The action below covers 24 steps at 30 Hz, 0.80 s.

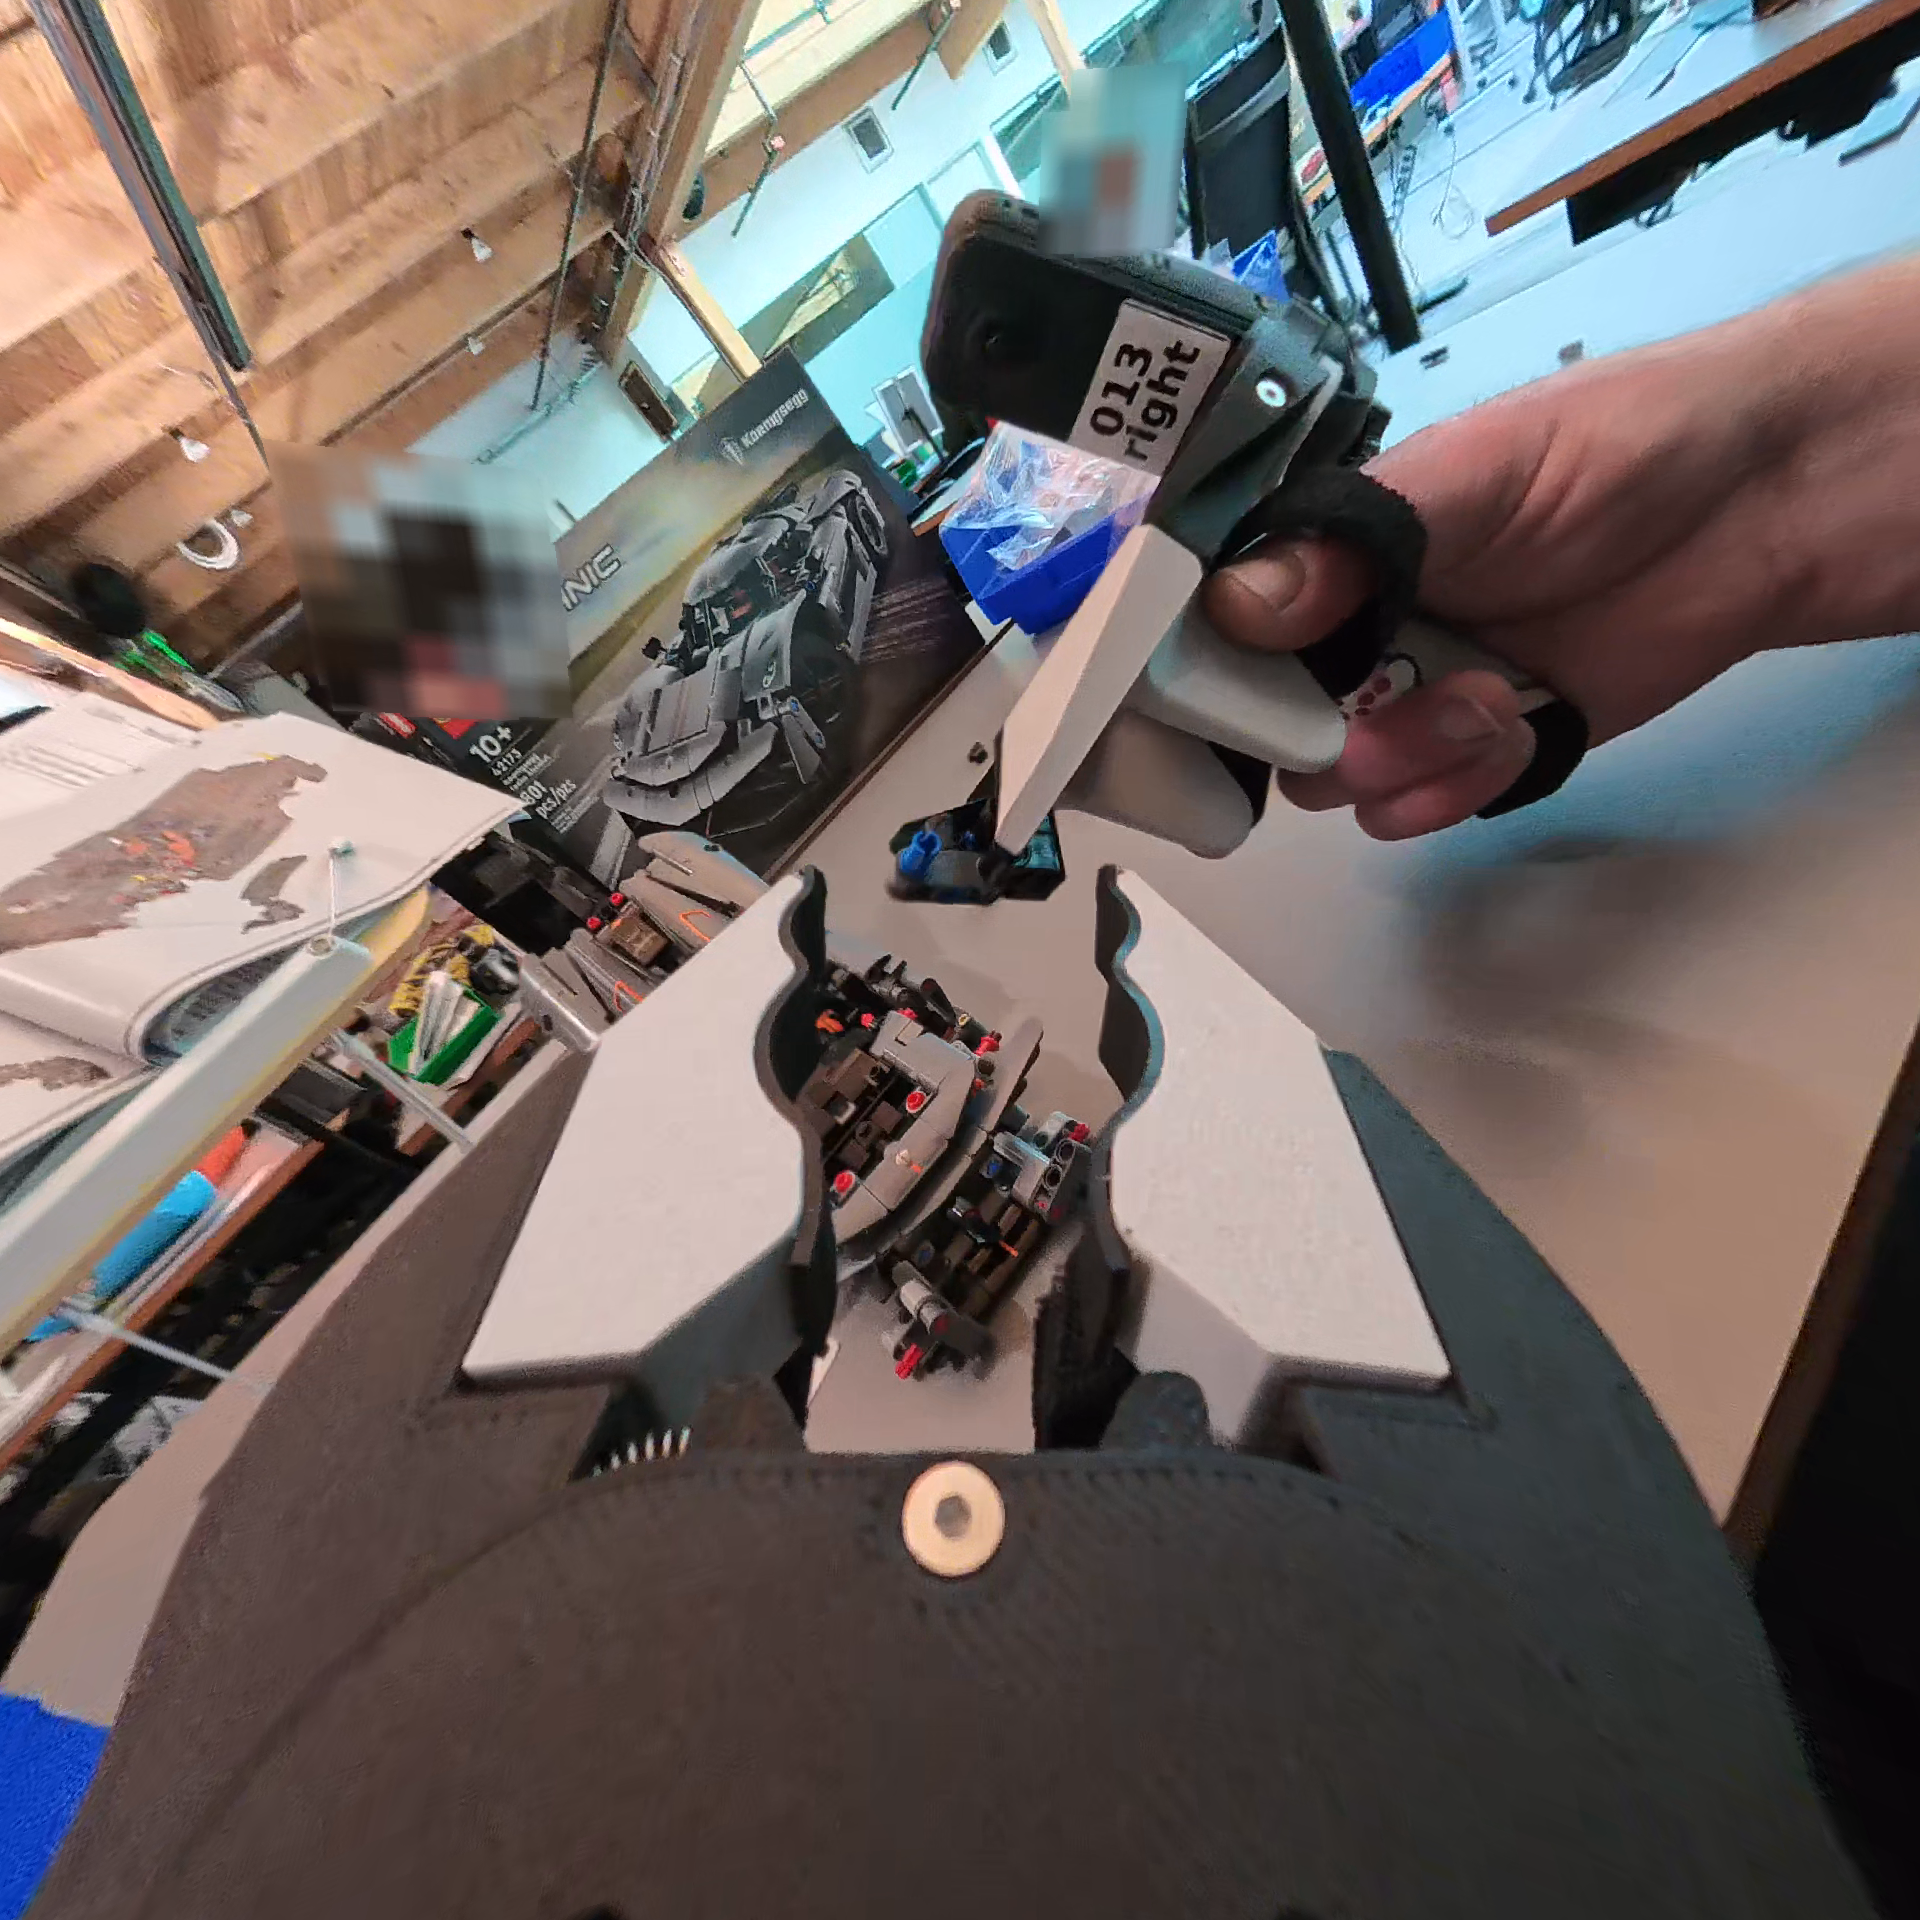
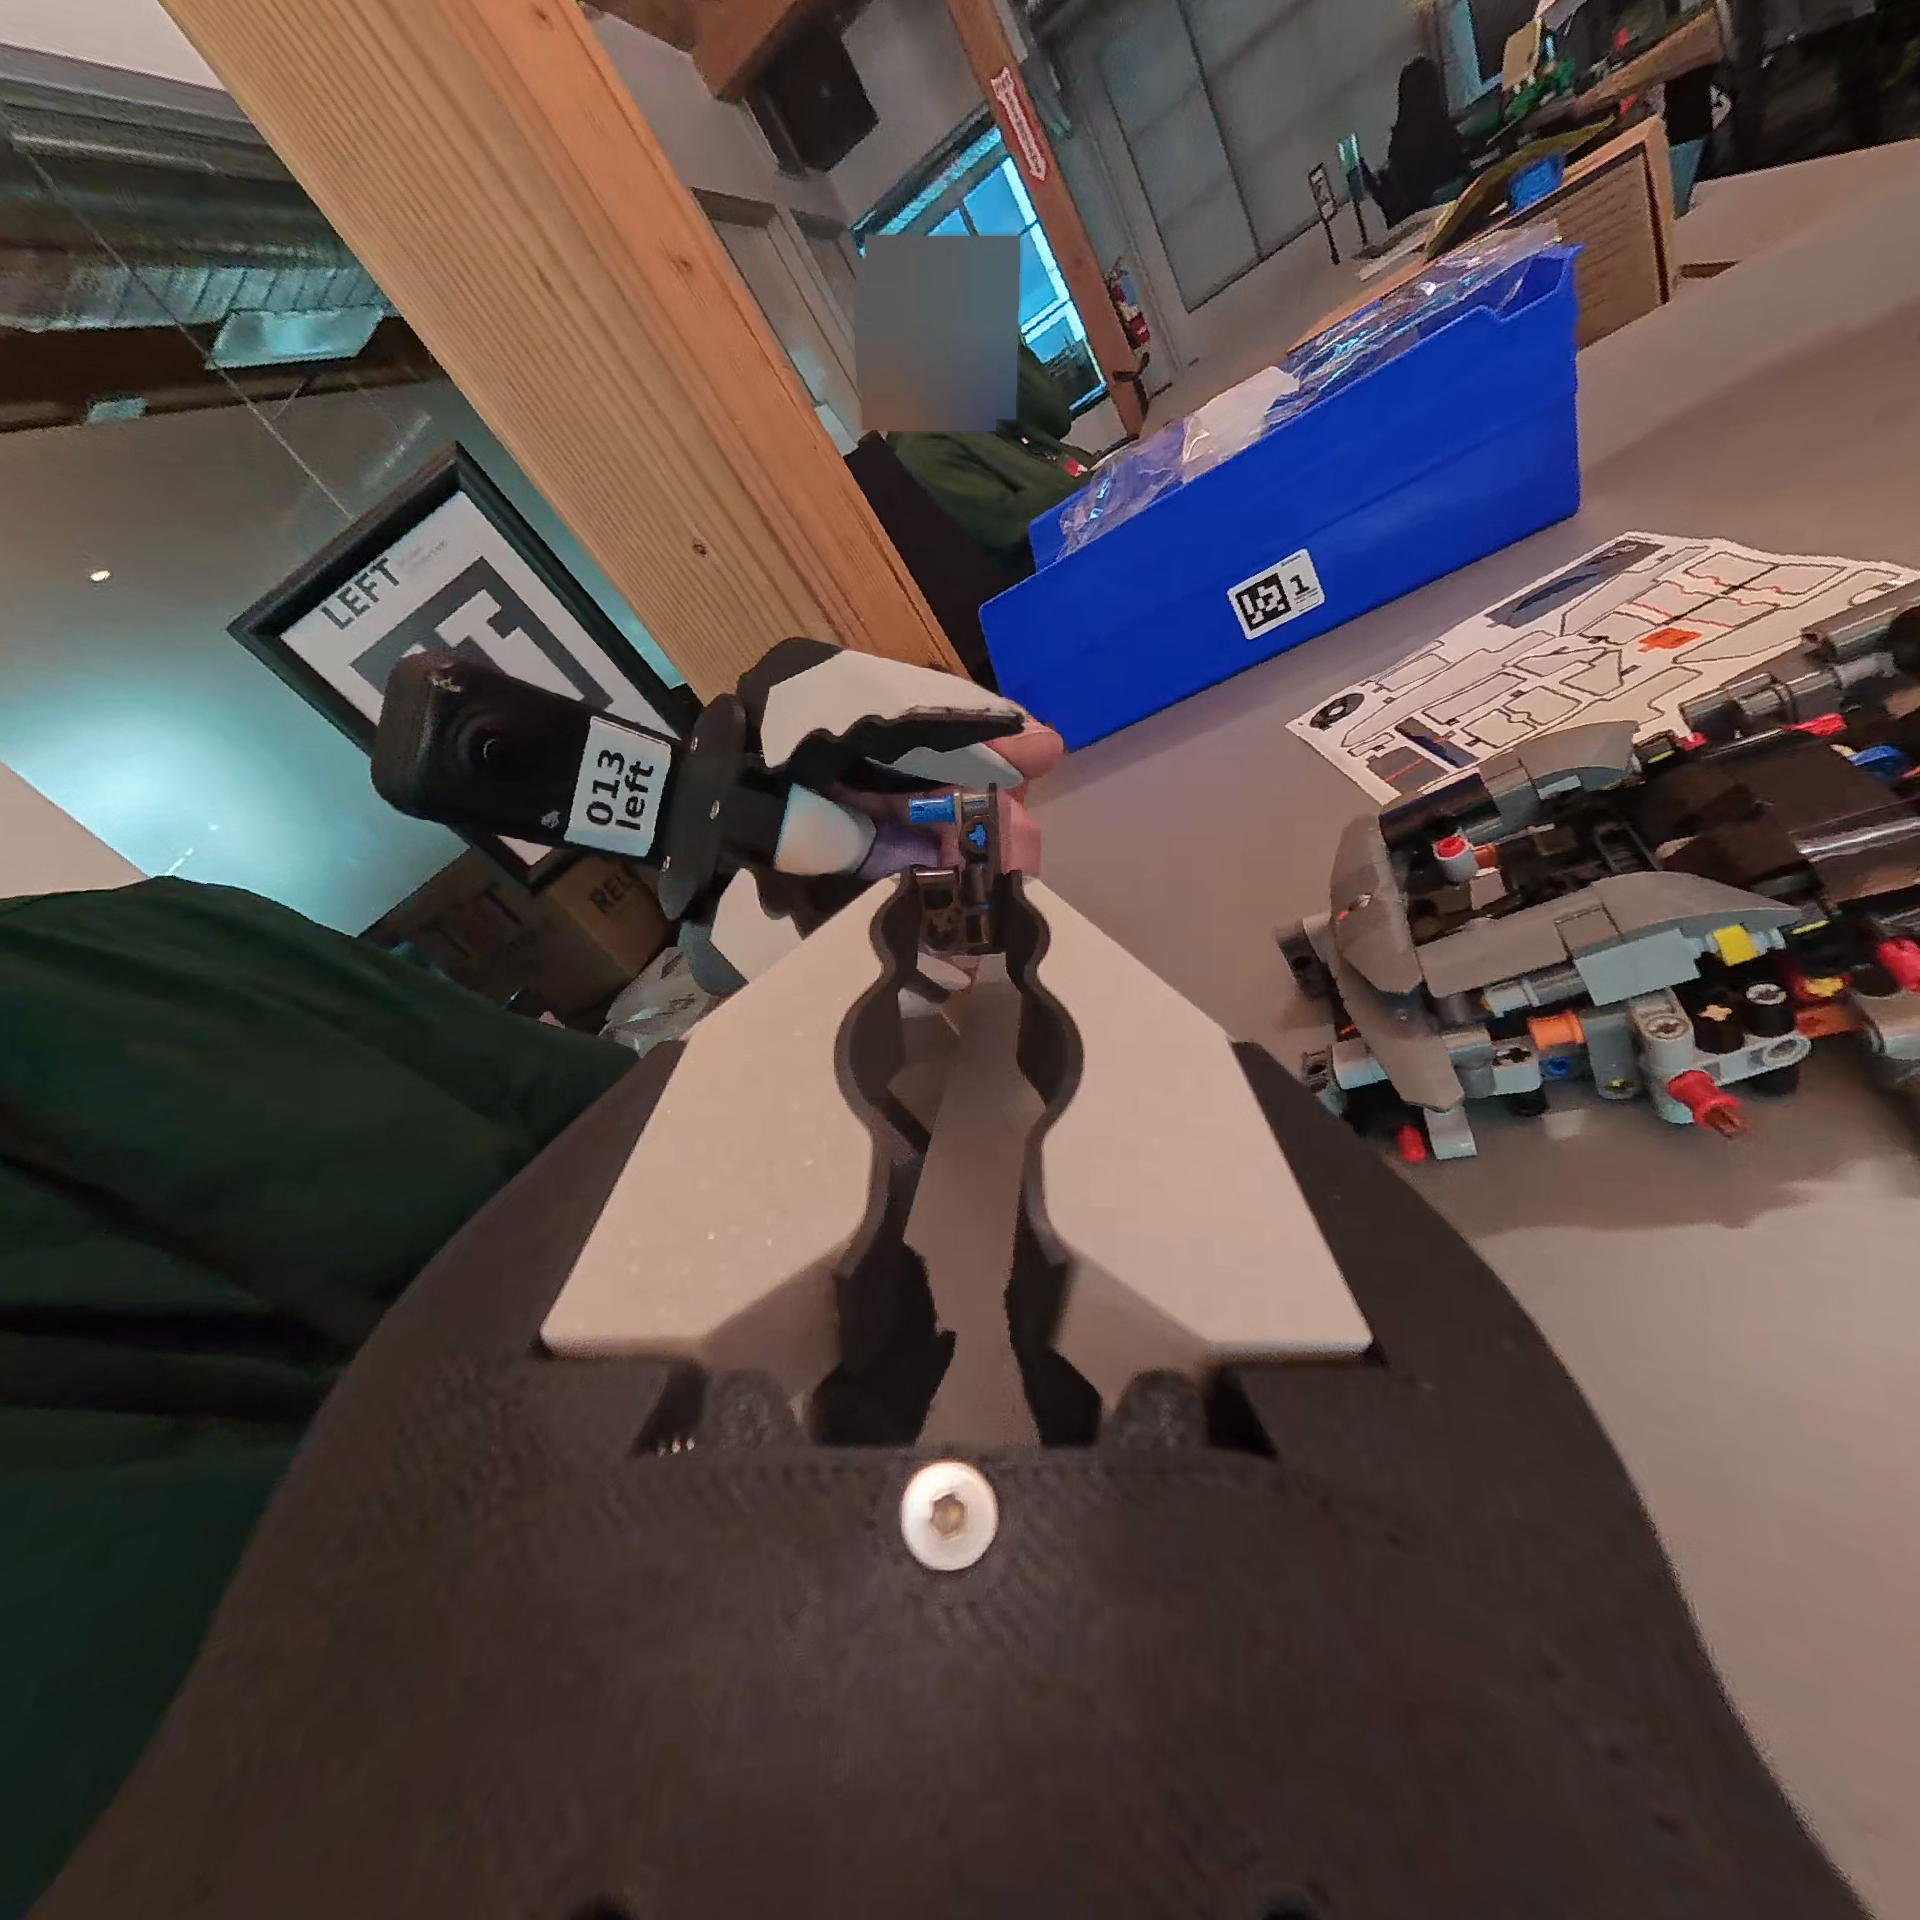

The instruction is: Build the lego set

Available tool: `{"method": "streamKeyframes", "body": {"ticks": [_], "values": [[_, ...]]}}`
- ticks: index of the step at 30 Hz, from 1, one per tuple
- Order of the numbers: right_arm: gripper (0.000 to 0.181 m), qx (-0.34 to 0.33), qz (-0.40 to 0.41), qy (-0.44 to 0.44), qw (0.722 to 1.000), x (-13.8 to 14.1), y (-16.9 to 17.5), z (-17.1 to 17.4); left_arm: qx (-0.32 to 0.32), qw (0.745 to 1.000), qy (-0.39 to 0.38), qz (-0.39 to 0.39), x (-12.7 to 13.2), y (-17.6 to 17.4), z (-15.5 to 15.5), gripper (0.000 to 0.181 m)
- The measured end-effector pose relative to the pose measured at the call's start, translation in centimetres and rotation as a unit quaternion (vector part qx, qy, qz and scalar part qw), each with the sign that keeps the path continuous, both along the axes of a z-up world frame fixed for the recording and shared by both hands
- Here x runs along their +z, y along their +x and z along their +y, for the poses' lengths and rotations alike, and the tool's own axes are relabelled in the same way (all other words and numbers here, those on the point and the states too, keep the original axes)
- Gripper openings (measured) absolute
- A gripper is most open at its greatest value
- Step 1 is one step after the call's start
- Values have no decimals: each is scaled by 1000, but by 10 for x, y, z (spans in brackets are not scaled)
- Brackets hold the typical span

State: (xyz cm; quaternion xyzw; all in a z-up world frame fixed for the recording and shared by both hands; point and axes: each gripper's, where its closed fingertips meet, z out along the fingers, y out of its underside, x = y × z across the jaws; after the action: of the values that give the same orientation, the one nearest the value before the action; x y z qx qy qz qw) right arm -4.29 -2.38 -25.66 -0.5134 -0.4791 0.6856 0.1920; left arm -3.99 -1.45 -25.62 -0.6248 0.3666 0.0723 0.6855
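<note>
My right gripper (image 2: 961,909) is shut on a small black lego piece (image 2: 971,836) with blue pins and holds it in the air above the table. In the left wrist view the right gripper (image 1: 1016,831) holds this piece (image 1: 951,868) just beyond my left fingertips. My left gripper (image 1: 961,894) is open and empty. The part-built grey and black lego car (image 1: 925,1132) lies on the table below the gap between its fingers. In the right wrist view the car (image 2: 1590,935) lies to the right, and the left gripper (image 2: 914,774) hangs just behind the held piece.
A blue bin (image 2: 1299,520) with plastic bags stands behind the car, and a sticker sheet (image 2: 1621,634) lies in front of the bin. The set's box (image 1: 748,644) and an open instruction booklet (image 1: 208,831) are at the left. The table edge (image 1: 1829,1247) runs at the right. The tips of both grippers are at nearly the same place.
</note>
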Motion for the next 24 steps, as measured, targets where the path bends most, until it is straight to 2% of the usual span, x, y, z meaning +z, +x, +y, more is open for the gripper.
{"method": "streamKeyframes", "body": {"ticks": [6, 8, 24], "values": [[14, 22, -4, -9, 1000, -1, -1, -7, 8, 1000, 18, 23, -1, 8, 7, 43], [15, 27, -6, -14, 1000, -1, -1, -8, 9, 999, 27, 34, -2, 9, 7, 34], [16, 13, 8, -14, 1000, 1, -4, -1, 26, 998, 39, 46, 1, 5, 14, 34]]}}
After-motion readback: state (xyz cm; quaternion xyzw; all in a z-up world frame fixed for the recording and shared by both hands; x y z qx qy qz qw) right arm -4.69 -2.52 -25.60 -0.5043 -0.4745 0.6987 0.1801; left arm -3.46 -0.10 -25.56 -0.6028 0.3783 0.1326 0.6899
